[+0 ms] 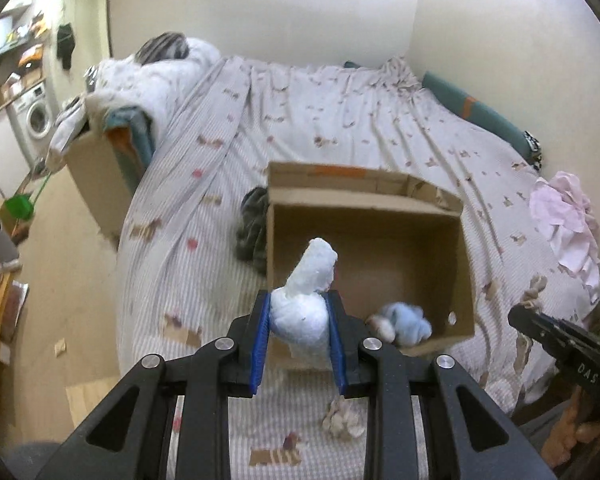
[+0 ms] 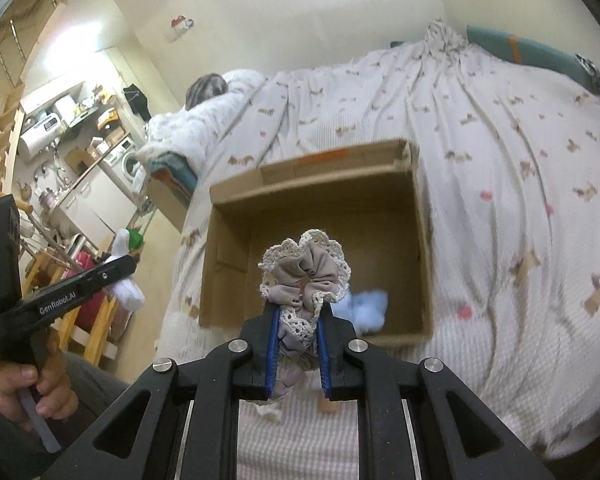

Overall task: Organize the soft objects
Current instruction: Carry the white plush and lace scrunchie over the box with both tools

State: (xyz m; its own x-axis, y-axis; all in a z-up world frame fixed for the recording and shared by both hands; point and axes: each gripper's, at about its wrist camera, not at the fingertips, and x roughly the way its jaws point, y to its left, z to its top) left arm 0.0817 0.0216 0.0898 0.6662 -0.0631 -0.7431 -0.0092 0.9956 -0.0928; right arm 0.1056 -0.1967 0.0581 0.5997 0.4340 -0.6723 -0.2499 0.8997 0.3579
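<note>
"genrobot.ai" stands in white on the black body of the left gripper point(image 2: 128, 280); "das" shows on the right gripper point(image 1: 518, 316).

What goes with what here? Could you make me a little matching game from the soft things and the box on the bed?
Things:
1. white sock
2. lace-edged scrunchie
3. light blue fluffy item
4. dark grey cloth

Places:
A. lying inside the cardboard box
B. clamped in the right gripper
C. on the bed beside the box
D. clamped in the left gripper

Pairs: 1-D, 2-B, 3-A, 4-C
</note>
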